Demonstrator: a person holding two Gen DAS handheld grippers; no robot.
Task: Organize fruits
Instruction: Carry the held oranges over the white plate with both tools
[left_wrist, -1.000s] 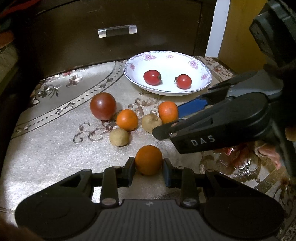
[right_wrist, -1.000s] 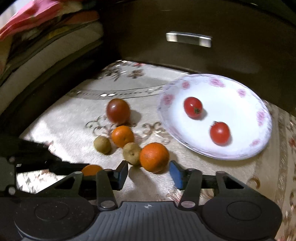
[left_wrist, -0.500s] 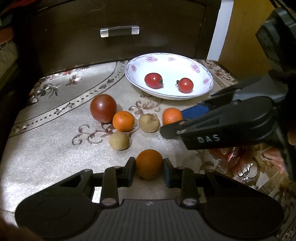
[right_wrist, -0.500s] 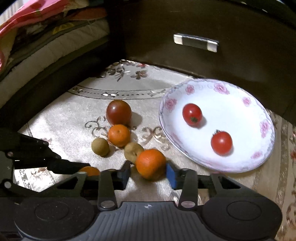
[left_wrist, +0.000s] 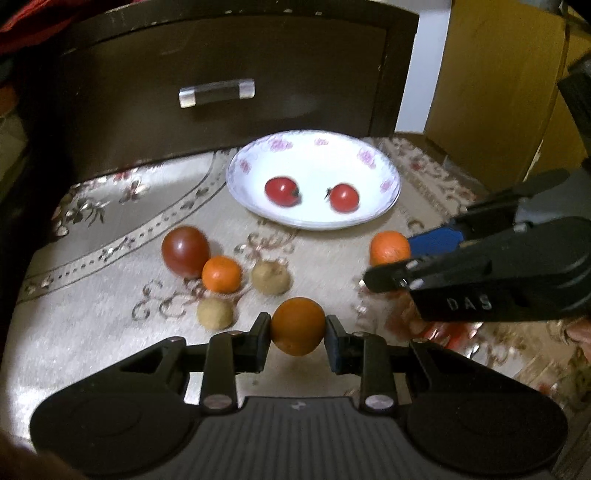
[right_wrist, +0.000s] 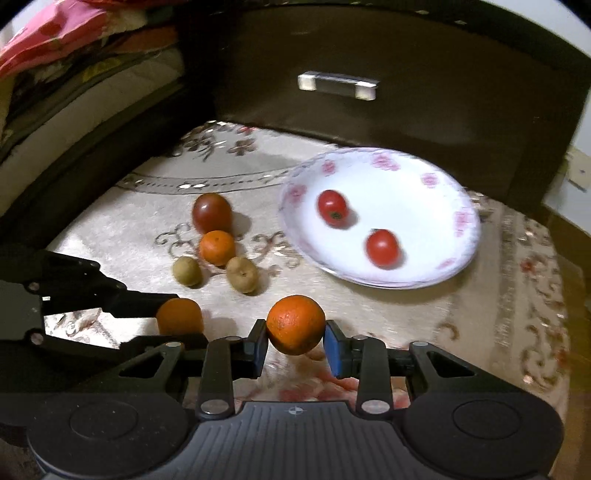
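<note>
Left gripper (left_wrist: 297, 331) clamps an orange (left_wrist: 297, 325); right gripper (right_wrist: 295, 339) clamps another orange (right_wrist: 295, 324). Plate (right_wrist: 436, 273) at 1 o'clock is blurred.

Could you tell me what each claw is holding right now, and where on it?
Each grips an orange across its middle: the left claw its orange, the right claw another orange.
</note>
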